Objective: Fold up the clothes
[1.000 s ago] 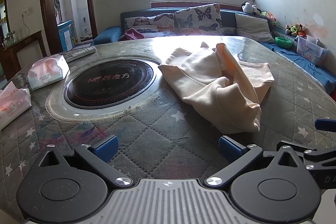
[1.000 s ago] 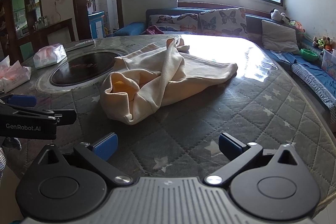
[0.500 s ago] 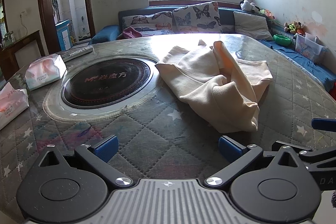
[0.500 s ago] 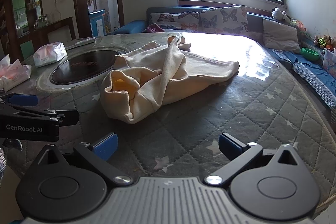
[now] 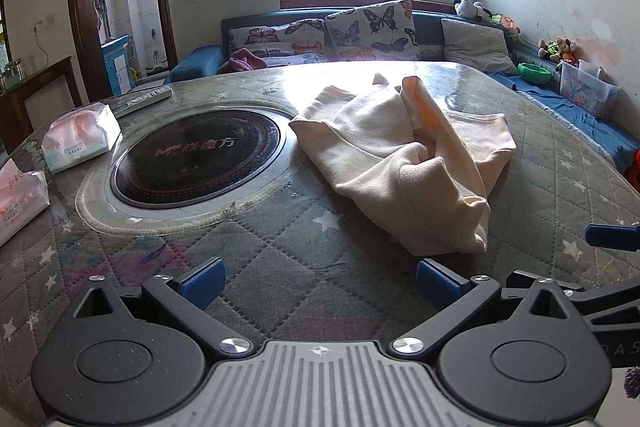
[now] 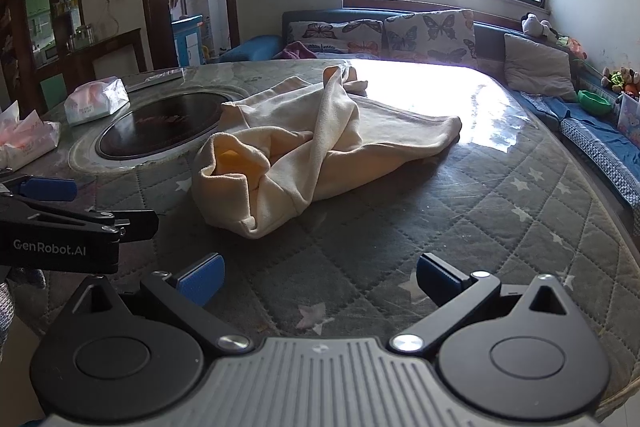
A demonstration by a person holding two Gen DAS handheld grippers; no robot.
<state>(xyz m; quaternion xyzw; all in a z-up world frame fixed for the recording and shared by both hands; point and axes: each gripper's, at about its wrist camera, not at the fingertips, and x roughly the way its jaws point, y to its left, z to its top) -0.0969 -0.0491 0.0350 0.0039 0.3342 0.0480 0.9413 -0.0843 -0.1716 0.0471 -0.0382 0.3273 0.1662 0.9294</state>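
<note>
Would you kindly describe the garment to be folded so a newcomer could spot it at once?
On the quilted round table, look right of the black inset cooktop. The crumpled cream garment lies there in a heap, the only cloth on the table; the tissue packs sit across the cooktop.

Cream garment bunched up, type unclear, underside layers hidden in folds. Tissue pack cut by left frame edge. Right gripper only partly in the left wrist view, clipped at the edge. Cooktop logo partly legible.
</note>
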